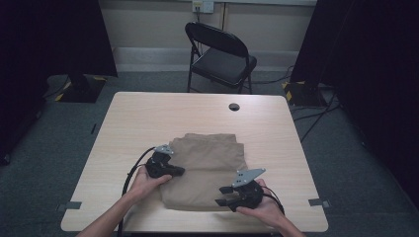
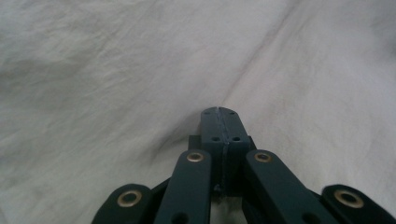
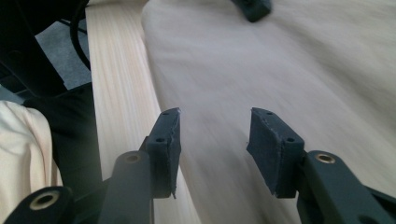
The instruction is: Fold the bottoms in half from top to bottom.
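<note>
Light wooden table (image 1: 148, 118), then the folded tan cloth garment (image 1: 207, 168) lying near-centre on it. Left gripper (image 1: 179, 171) sits on the garment's left edge, jaws pressed together w/ no fabric seen between them (image 2: 219, 114). Right gripper (image 1: 221, 195) hovers at the near-right corner, jaws wide, nothing held (image 3: 212, 140).

Step, prob.: folding, approx. mid-way — next move calls for right gripper to close on the near edge.

Right gripper view shows the near table edge beside the cloth; left gripper view — just fabric creases.
</note>
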Tool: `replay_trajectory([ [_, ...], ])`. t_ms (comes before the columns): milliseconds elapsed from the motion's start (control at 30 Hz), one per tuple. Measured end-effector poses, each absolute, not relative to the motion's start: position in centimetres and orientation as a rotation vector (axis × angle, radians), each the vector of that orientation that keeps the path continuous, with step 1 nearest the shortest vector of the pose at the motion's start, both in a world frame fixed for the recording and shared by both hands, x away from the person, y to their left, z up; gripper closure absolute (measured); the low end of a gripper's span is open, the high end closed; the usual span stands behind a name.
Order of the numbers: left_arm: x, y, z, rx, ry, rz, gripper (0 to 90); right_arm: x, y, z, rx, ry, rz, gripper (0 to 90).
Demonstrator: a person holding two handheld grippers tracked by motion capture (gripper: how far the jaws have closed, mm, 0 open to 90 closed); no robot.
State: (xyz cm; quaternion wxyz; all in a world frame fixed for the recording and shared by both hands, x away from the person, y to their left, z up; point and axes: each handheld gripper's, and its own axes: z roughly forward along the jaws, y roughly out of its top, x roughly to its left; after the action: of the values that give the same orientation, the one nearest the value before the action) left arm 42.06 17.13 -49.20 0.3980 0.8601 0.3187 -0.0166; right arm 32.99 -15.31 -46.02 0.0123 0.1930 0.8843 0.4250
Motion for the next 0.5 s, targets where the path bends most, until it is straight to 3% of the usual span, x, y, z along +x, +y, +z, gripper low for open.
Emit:
replay_trajectory([
  [267,42.4,18.9,-49.3,2.149,0.863,-0.055,90.0,32.4,-18.9,-46.6,0.660,2.735,1.276,52.7],
  [500,42.4,18.9,-49.3,2.156,0.855,-0.056,90.0,32.3,-18.4,-47.8,0.608,2.780,1.218,47.2],
])
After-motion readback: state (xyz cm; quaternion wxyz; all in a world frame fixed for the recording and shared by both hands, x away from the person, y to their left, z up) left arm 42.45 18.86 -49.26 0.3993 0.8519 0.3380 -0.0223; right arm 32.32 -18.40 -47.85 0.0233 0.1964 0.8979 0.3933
